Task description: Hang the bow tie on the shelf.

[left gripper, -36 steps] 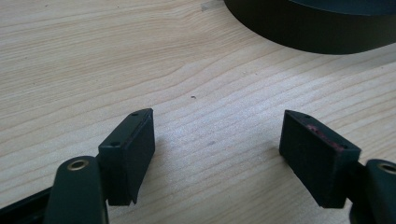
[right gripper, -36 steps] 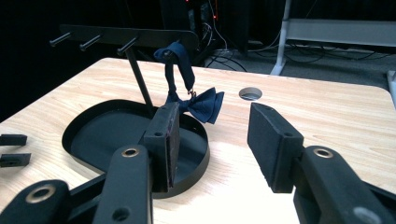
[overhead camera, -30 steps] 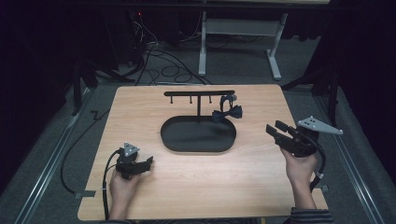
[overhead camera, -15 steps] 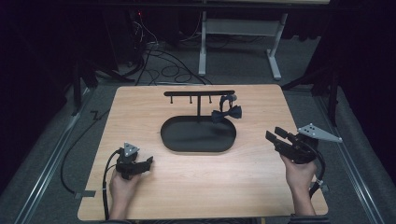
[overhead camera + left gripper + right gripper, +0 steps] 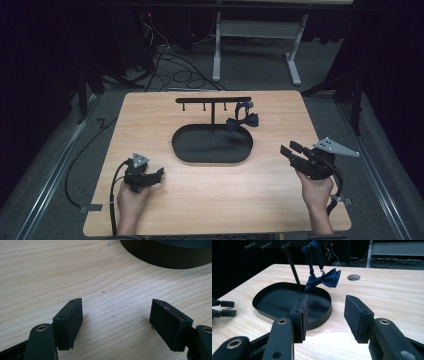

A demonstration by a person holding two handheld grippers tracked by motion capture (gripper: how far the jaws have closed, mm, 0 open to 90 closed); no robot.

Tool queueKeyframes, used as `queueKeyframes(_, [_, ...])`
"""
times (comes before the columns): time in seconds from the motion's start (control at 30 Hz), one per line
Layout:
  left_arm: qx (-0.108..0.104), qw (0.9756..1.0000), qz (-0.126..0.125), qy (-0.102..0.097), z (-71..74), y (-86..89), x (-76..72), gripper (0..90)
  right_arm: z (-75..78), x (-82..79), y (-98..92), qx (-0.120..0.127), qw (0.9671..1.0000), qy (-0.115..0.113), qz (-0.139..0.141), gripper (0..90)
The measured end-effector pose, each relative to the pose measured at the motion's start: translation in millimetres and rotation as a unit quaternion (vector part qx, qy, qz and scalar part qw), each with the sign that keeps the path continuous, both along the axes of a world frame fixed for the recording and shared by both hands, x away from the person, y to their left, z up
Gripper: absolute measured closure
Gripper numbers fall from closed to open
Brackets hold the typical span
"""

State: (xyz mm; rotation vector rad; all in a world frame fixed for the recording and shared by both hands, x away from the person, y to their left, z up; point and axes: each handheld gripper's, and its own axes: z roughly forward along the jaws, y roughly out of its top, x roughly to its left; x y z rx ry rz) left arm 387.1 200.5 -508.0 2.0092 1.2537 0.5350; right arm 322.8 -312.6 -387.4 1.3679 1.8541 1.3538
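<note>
Fabric rules here: one soft navy-blue bow tie (image 5: 323, 279) hangs by its strap from the far right peg of the single black metal T-shaped rack (image 5: 213, 100), dangling over the rim of that rack's black oval tray base (image 5: 212, 159) on the pale wooden desk (image 5: 150, 120). It should be light, limp and sturdy (best pinched at the centre knot, I judge). Two tongs, both apart and empty: left tongs (image 5: 116, 318) low over the desk, right tongs (image 5: 325, 316) facing the tie.

No text, label, brand, number or sign can be read anywhere; the dim background may hide marks too small to tell.
</note>
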Motion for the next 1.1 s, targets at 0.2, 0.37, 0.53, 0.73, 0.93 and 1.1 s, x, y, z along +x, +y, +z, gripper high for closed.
queueKeyframes(0.2, [0.000,1.0000,0.000,0.000,0.0,0.0,0.0,27.1,-8.4,1.7,4.8,-0.002,1.0000,0.006,0.007,55.8])
queueKeyframes(0.37, [0.000,1.0000,0.000,0.000,0.0,0.0,0.0,27.1,-15.8,4.0,11.4,-0.006,0.9998,0.013,0.011,55.8])
queueKeyframes(0.53, [0.000,1.0000,0.000,0.000,0.0,-0.1,0.0,27.1,-22.5,6.5,15.4,-0.005,0.9997,0.019,0.016,55.9])
queueKeyframes(0.73, [0.000,1.0000,0.000,0.000,0.0,0.0,0.0,27.1,-30.4,9.0,19.4,-0.004,0.9994,0.028,0.021,55.8])
queueKeyframes(0.93, [0.000,1.0000,0.000,0.000,0.0,0.0,0.0,27.1,-38.9,11.6,24.8,-0.005,0.9990,0.037,0.025,55.9])
queueKeyframes(1.1, [0.000,1.0000,0.000,0.000,0.0,0.0,0.0,27.1,-46.1,14.5,29.3,-0.008,0.9985,0.045,0.030,56.0])
